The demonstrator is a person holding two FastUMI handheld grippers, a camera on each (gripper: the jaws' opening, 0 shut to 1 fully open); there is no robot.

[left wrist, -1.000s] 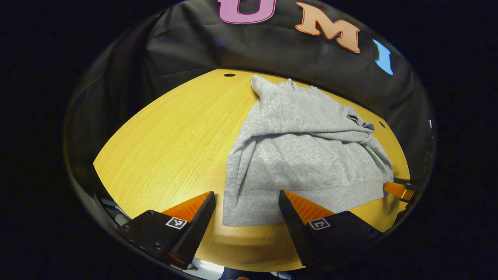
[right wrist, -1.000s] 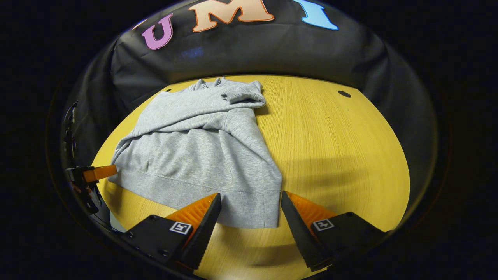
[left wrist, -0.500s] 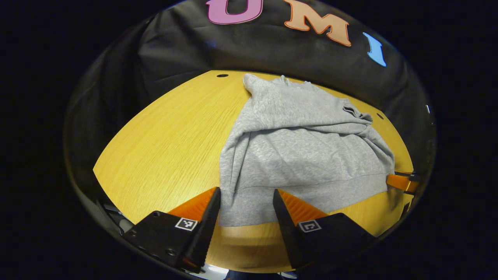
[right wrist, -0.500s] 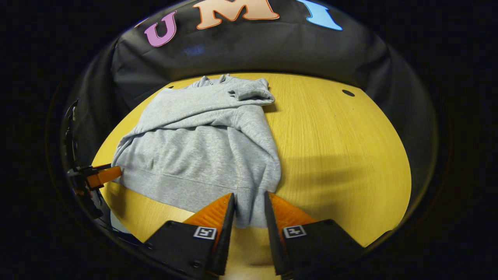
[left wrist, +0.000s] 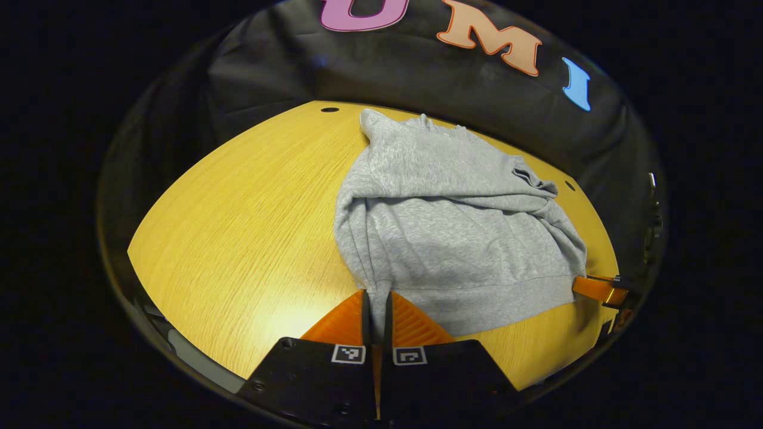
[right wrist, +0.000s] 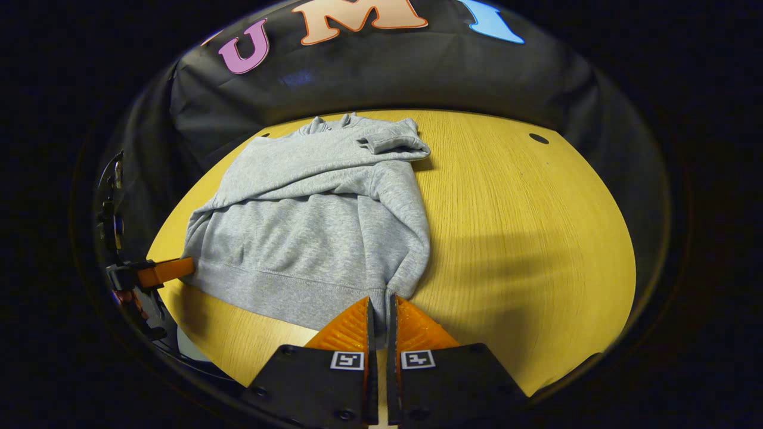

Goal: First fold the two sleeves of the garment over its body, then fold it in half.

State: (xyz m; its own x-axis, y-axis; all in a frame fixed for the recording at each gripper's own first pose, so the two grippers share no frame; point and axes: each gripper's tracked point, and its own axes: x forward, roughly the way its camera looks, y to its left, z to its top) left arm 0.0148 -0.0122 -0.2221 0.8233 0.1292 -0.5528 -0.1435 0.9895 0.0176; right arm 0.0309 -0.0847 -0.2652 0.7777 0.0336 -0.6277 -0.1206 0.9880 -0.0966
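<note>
A grey sweatshirt [left wrist: 459, 232] lies on the yellow wooden table [left wrist: 238, 220], both sleeves folded across its body and its collar toward the far wall. In the left gripper view, my left gripper [left wrist: 377, 301] is shut on the near left corner of the hem. The right gripper view shows the same sweatshirt [right wrist: 316, 220], with my right gripper [right wrist: 380, 307] shut on the near right corner of the hem. Each view catches the other gripper's tip at the opposite hem corner: the right gripper [left wrist: 599, 289] and the left gripper [right wrist: 158, 273].
The table [right wrist: 524, 226] has bare wood on either side of the garment. Small dark holes [left wrist: 329, 110] [right wrist: 539, 138] mark its far corners. The black booth wall stands close behind the table's far edge.
Both grippers have gone from open to shut, each pinching a near hem corner. The corners are now bunched between the fingers.
</note>
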